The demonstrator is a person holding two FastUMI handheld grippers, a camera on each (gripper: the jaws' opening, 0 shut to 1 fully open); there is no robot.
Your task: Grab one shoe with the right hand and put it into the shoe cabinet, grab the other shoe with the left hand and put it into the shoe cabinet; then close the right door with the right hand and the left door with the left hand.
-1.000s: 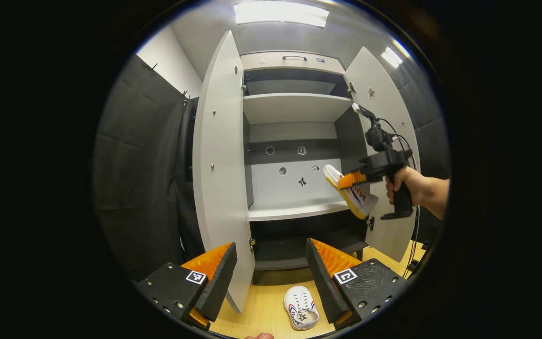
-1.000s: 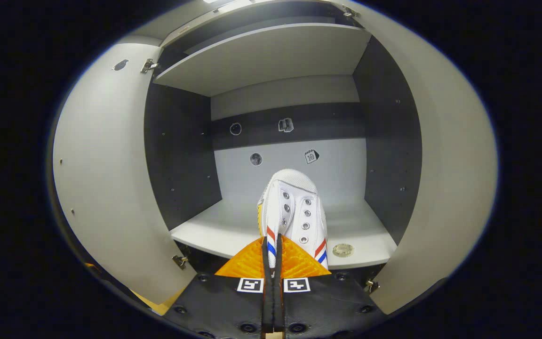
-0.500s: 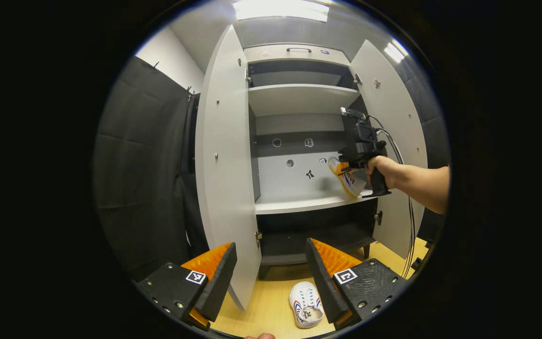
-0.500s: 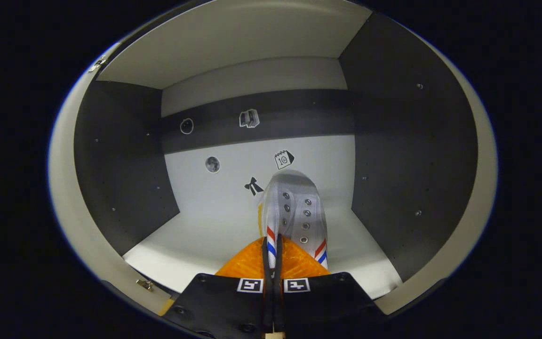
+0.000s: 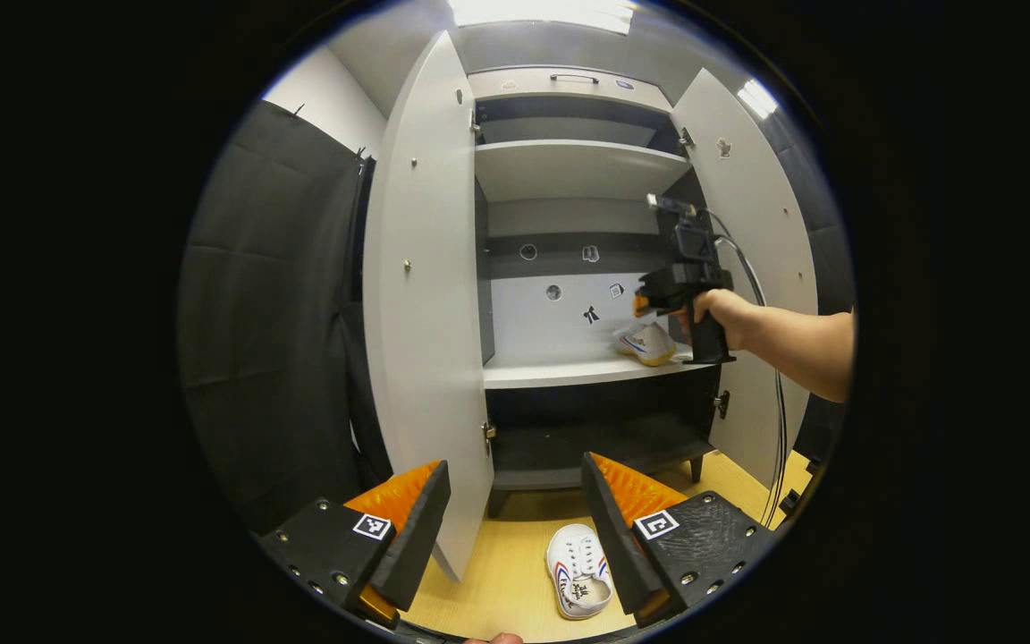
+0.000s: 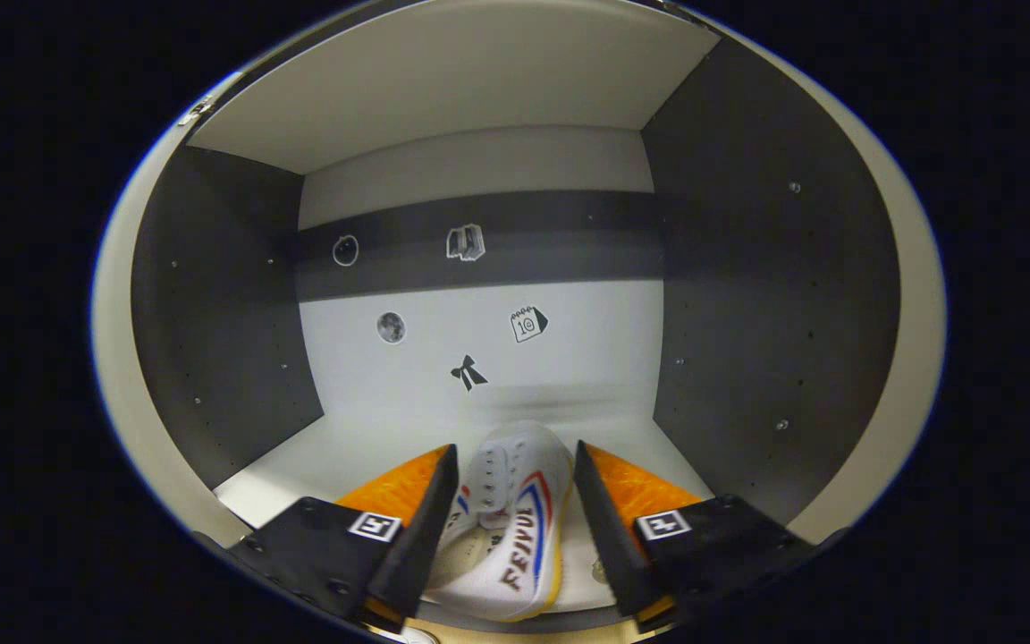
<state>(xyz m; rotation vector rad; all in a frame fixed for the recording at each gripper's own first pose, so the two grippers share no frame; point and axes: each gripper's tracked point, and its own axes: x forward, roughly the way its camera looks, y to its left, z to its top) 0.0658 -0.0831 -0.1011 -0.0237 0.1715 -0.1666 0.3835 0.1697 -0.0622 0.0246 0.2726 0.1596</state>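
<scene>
In the left gripper view, the left hand-held gripper (image 5: pixel 510 528) hung spread and empty above the floor (image 5: pixel 506 590), and the second shoe (image 5: pixel 579 583) lay there beside its right finger, in front of the cabinet (image 5: pixel 569 170). The risk here was a poor grab: the shoe lay close under that finger, so a descent not centred over it could nudge it away or catch only an edge. Both doors, left (image 5: pixel 421 295) and right (image 5: pixel 752 233), stood wide open, and swinging either shut early could strike an arm. Farther off, the right hand-held gripper (image 5: pixel 640 304), held by a hand (image 5: pixel 719 313), reached over the middle shelf (image 5: pixel 569 371), where the first shoe (image 5: pixel 646 343) lay near the right wall. The upper shelf looked bare. In the right gripper view, the right hand-held gripper (image 6: pixel 512 528) was spread, its fingers either side of the first shoe (image 6: pixel 510 519) with gaps showing. That shoe rested tilted on its side on the shelf (image 6: pixel 300 470), close to the front edge. Pulling back carelessly could drag it off the shelf, and a heel past the edge might foul the right door.
</scene>
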